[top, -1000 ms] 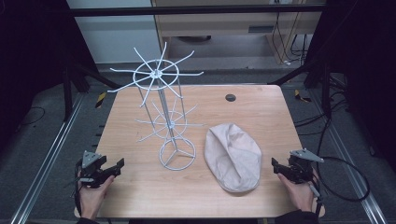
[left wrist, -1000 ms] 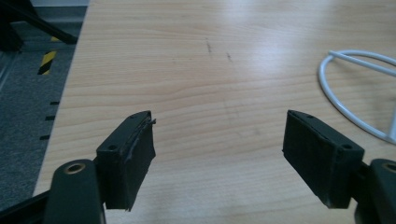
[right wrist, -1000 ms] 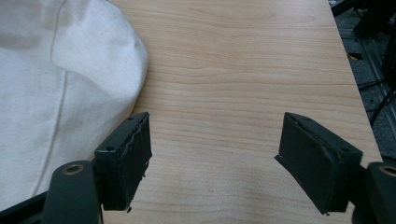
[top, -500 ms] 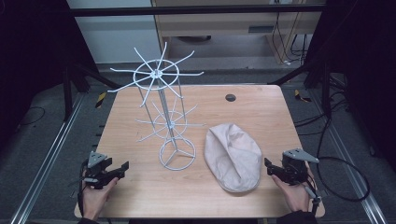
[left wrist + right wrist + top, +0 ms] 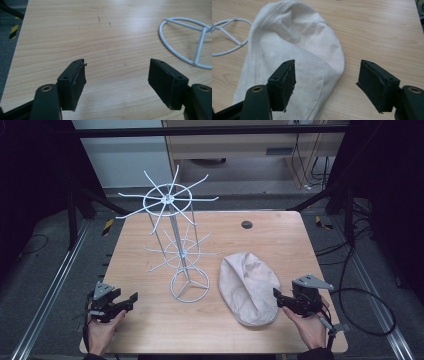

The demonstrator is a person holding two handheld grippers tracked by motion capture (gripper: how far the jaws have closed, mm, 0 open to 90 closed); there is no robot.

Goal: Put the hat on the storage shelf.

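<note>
Left gripper (image 5: 131, 298) sits low at the near-left of the table (image 5: 150, 240), held in the person's left hand (image 5: 102, 332). Jaws wide apart, nothing between them; in the left gripper view bare wood shows in the gap, with the wire ring of the rack's foot off to the right. Table's left edge is close beside this gripper; floor and a yellow-black strip (image 5: 13, 31) lie beyond it.

White wire rack (image 5: 170, 200) stands upright left of centre, round foot (image 5: 190, 285) on the wood, spokes fanning out at two levels. Open wood lies between the left gripper and the foot.

Cap (image 5: 248, 287): right of the rack's foot, just beside it and apart from it, lying flat on the near-right part of the table. Long axis runs from far-left to near-right, slightly slanted; the narrower far end points toward the rack's stem, the broad rounded end toward the near edge. Cream or off-white cloth, soft, with stitched seams and a fold running along its length; faint marks on the fabric.

Right gripper (image 5: 276, 299) in the right hand (image 5: 312, 327), at the cap's right near side. Jaws apart, having just been closing a little; the cap's edge lies under and between them in the right gripper view, not pinched. Bare wood to the right up to the table's edge; a small dark disc (image 5: 246, 224) lies far back.
</note>
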